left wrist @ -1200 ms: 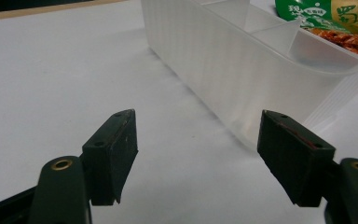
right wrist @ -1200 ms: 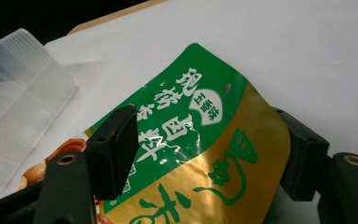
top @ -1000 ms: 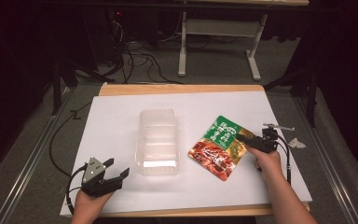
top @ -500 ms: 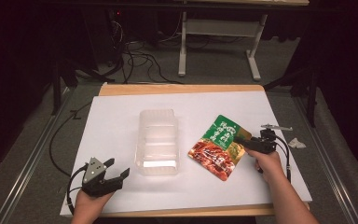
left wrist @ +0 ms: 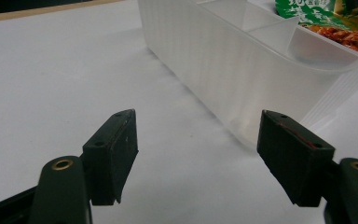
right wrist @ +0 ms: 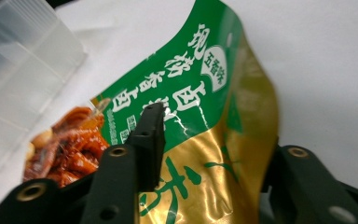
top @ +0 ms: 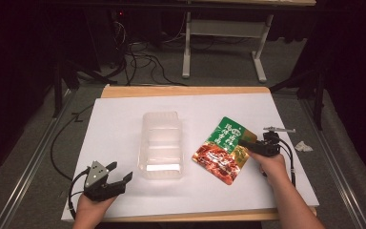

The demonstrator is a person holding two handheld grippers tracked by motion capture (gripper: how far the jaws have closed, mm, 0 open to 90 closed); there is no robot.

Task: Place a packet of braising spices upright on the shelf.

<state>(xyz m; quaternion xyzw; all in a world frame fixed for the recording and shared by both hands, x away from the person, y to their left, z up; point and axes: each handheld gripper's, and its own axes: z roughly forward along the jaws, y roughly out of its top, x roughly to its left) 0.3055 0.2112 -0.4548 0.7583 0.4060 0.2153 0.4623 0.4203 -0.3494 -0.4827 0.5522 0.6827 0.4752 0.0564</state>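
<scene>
A green, gold and red snack pouch lies flat on the white table, right of centre. My right gripper is at its near right corner, open. In the right gripper view the pouch bulges up between the two jaws of the right gripper, one jaw lying over its printed face and the other at its gold edge. A clear plastic compartment container stands in the middle. My left gripper hovers at the front left, open and holding nothing, pointed at the container's side wall.
A small metal tool and a crumpled white scrap lie near the table's right edge. The left gripper's cable loops off the left side. A wooden strip borders the far edge.
My right gripper has edged a little to the left, further onto the pouch's corner. The left gripper and the container have not moved.
</scene>
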